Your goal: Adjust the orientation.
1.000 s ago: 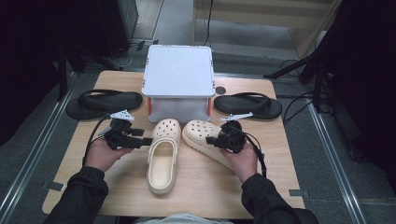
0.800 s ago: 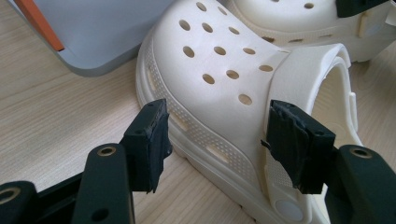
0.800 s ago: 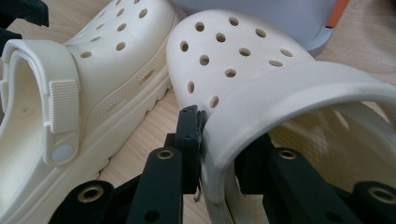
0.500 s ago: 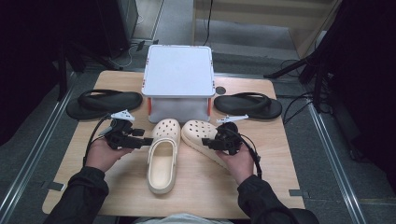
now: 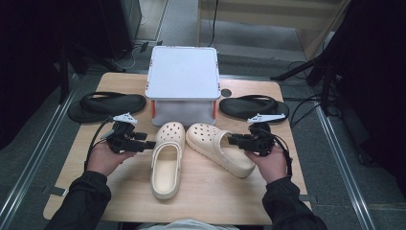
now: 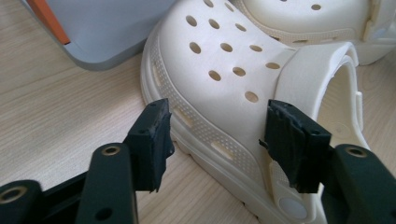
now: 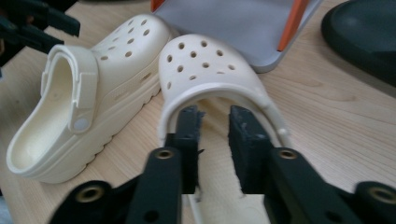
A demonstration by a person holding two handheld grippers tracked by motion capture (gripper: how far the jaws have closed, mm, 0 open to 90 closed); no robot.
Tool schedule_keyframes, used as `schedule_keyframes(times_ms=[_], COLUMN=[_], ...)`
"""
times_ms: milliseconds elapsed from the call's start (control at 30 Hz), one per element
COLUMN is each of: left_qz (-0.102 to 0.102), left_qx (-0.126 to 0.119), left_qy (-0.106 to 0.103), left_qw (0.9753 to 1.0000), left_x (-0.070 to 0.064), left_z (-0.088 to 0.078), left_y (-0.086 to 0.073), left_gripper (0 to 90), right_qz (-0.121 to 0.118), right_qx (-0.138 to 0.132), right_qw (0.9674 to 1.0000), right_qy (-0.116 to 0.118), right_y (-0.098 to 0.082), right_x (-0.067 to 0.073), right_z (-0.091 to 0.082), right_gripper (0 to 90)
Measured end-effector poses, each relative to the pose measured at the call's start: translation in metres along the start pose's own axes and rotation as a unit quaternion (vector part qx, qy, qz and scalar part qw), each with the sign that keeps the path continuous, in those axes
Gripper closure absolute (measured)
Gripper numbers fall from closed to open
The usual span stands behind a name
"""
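While 2 clogs [image 5: 168, 158] touch, grey box [image 5: 183, 86] stands just behind them.

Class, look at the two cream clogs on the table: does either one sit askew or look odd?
Yes. The right clog lies slanted, its toe turned toward the left clog, which sits straight with its toe at the grey box. The right tool reaches into the slanted clog's opening, its jaws narrow.
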State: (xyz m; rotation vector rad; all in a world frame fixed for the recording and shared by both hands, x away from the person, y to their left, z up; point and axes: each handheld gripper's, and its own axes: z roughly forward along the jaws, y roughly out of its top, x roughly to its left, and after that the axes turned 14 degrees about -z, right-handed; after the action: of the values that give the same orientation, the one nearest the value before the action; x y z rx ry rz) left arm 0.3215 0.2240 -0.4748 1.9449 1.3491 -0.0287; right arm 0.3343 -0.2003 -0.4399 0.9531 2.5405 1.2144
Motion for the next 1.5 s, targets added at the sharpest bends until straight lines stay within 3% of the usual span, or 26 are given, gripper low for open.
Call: schedule_keyframes(times_ms=[100,133,200,267,333,433,600,633,767,1167,1500], left_qz=[-0.012,-0.015,-0.02,-0.012,-0.004,-0.004,-0.016,-0.015,-0.015,-0.02,-0.025], left_qx=[0.012,0.018,0.021,0.013,0.005,0.017,0.032,0.045,0.058,0.059,0.062], left_qy=[-0.004,-0.008,-0.012,-0.017,-0.025,-0.03,-0.031,-0.031,-0.044,-0.044,-0.05], left_qw=[0.9998,0.9997,0.9995,0.9997,0.9997,0.9994,0.9989,0.9984,0.9972,0.9971,0.9965], left_x=[0.002,0.002,0.003,0.002,0.0,0.002,0.008,0.008,0.003,0.004,0.003], left_z=[0.001,0.001,0.0,-0.003,-0.007,-0.004,0.006,0.011,0.018,0.018,0.016], left_y=[0.0,0.0,0.0,0.002,0.004,0.005,0.004,0.004,0.004,0.003,-0.001], left_gripper=[50.1,53.8,70.5,79.8,83.6,89.0,89.3,89.4,89.6,89.6,89.6], right_qz=[0.014,0.011,0.004,-0.002,-0.001,0.003,0.0,-0.005,-0.022,-0.022,-0.01], right_qx=[-0.012,-0.012,-0.007,-0.001,0.002,0.01,0.028,0.034,0.048,0.057,0.058], right_qw=[0.9998,0.9999,0.9998,0.9994,0.9992,0.9988,0.9983,0.9981,0.9971,0.9971,0.9978], right_qy=[0.006,-0.004,-0.017,-0.034,-0.041,-0.049,-0.052,-0.052,-0.055,-0.046,-0.03], right_y=[-0.004,-0.004,-0.004,-0.006,-0.006,-0.007,-0.008,-0.008,-0.009,-0.009,-0.017], right_x=[-0.014,-0.017,-0.02,-0.031,-0.033,-0.042,-0.046,-0.046,-0.043,-0.035,-0.015], right_z=[-0.004,-0.004,-0.005,-0.002,-0.001,0.009,0.025,0.028,0.035,0.033,0.029], right_gripper=[85.5,87.6,88.6,89.7,89.7,89.3,86.1,85.7,87.3,89.1,89.8])
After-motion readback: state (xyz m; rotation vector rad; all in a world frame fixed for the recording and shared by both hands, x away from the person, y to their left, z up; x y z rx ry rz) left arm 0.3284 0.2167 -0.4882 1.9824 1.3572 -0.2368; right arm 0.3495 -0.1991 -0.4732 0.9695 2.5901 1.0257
